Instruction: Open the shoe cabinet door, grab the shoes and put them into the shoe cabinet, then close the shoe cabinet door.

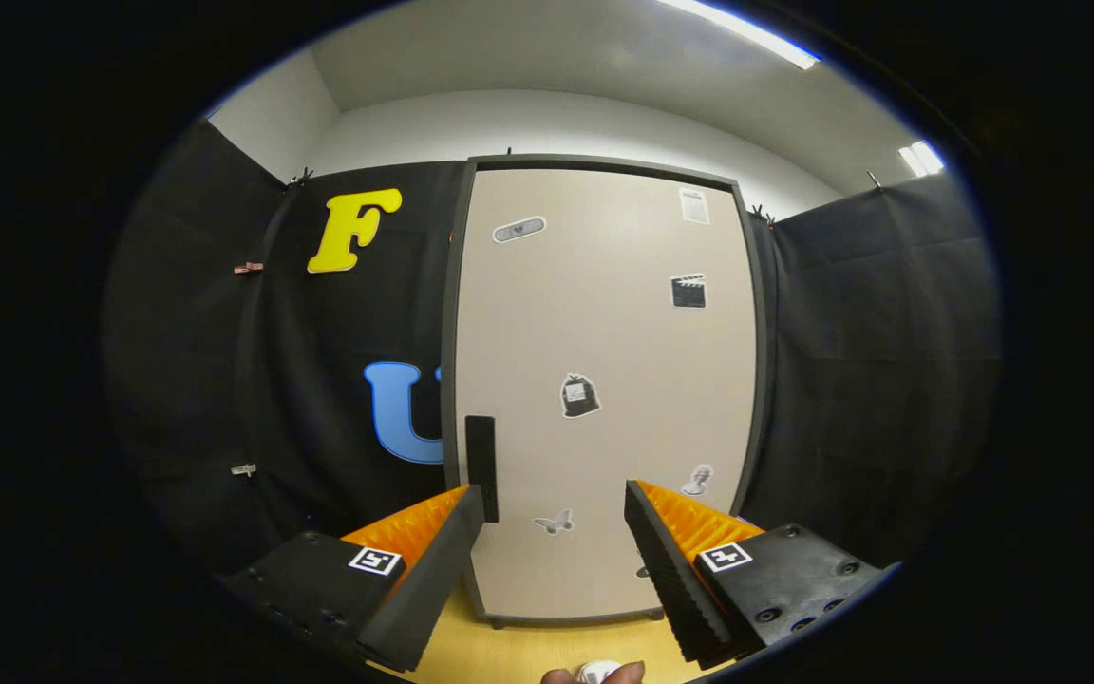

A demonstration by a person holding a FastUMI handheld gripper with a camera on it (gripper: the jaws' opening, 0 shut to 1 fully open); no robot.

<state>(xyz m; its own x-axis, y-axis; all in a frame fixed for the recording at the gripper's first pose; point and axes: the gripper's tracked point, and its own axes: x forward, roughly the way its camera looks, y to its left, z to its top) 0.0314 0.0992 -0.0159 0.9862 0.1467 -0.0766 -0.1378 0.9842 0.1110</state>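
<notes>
A tall shoe cabinet stands ahead against the booth's wall, its beige door shut within a dark frame. Several small stickers dot the door. A dark vertical handle sits on the door's left edge, just above my left fingertip. My gripper is open, its fingers spread wide with nothing between them, pointing at the lower part of the door from a short distance. At the bottom, between the fingers, a bit of a white shoe shows with a hand on it.
Black cloth walls close in on both sides of the cabinet. A light wooden floor runs from the cabinet's foot toward me. White ceiling with strip lights above.
</notes>
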